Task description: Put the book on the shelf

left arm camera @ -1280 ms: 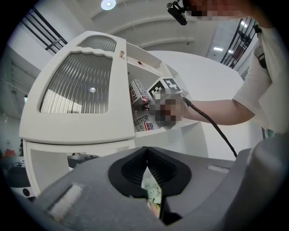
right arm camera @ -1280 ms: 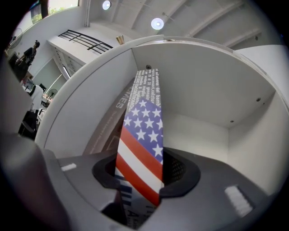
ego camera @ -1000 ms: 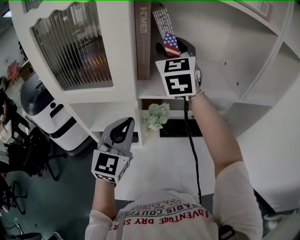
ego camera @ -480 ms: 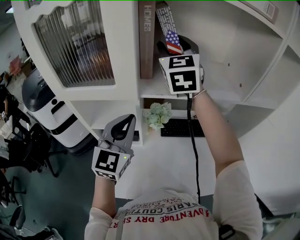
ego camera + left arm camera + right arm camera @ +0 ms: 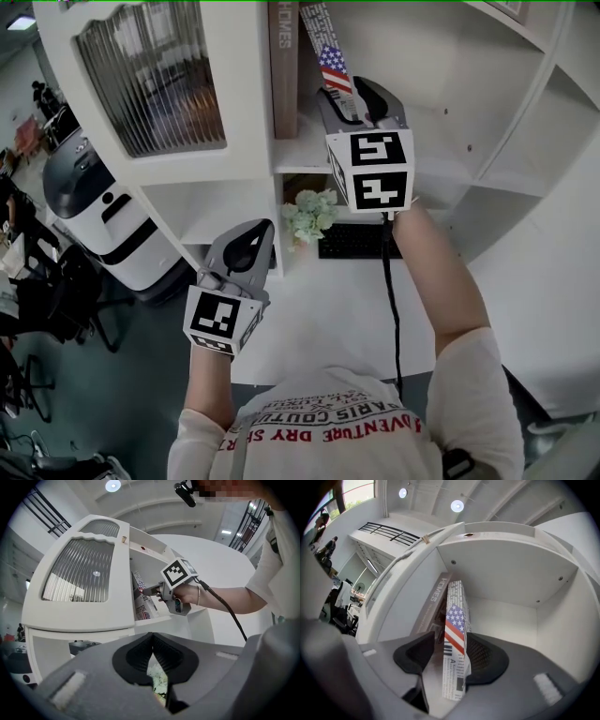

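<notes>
You are holding the right tool open around the flag-printed book, upper center; left tool is sitting closed.

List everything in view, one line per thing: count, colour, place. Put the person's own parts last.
shelf unit: one, white, fills the top of the head view
ribbed glass door: one, white frame, left of the open compartment
brown book: one, upright against the compartment's left wall
flag-spine book: one, newsprint with a red, white and blue flag, leaning beside the brown book
flowers: one bunch, pale green, on the desk under the shelf
keyboard: one, black, right of the flowers
desk: one, white
machine: one, white and black, on the floor at left
left gripper: grey, jaws together, empty, low over the desk edge
right gripper: grey, jaws wide, flag-spine book between them
</notes>
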Motion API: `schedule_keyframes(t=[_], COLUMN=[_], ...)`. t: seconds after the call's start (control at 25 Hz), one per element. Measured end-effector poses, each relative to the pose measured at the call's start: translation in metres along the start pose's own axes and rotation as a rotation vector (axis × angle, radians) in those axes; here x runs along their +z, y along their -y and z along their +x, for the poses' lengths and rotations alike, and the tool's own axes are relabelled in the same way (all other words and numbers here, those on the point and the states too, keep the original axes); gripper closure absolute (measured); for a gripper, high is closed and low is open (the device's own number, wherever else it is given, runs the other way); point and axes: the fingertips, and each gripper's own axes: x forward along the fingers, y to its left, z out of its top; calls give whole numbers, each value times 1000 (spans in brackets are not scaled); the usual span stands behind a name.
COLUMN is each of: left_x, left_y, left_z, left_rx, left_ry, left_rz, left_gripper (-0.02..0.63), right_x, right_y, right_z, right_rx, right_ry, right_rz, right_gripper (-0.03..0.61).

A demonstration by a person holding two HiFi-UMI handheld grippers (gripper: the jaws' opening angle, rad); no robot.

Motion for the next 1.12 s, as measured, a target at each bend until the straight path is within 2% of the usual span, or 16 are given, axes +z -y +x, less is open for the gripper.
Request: schedule_keyframes(t=[0.12, 0.2, 0.28, 0.4, 0.48, 0.64, 0.88, 1.12], left_x=[0, -2, -5, -8, -9, -10, -11, -22], left_y=[12, 19, 27, 35, 40, 46, 41, 35], left_z=[-6, -10, -14, -21, -25, -34, -44, -48], left_rx=[-19, -32, -46, -60, -69, -77, -57, -38], left_ry=[3, 0, -9, -14, -14, -14, -13, -37], left_rz=[-3, -2, -11, -26, -32, -40, -55, -62], left_gripper=[611, 611, 611, 611, 611, 611, 611, 611], right_x=[2, 0, -5, -17, -26, -50, -93, -133], right_y=[-4, -5, -7, -13, -16, -30, -56, -75], right_z=[-25, -42, -58, -79, -93, -121, -158, -193], right_rx=[10, 2, -1, 15, 19, 53, 64, 64], right_ry=[16, 24, 27, 21, 20, 26, 0, -64], right_rz=[21, 27, 26, 64, 97, 149, 92, 109], right_gripper=[376, 450, 496, 532, 578, 578, 578, 578])
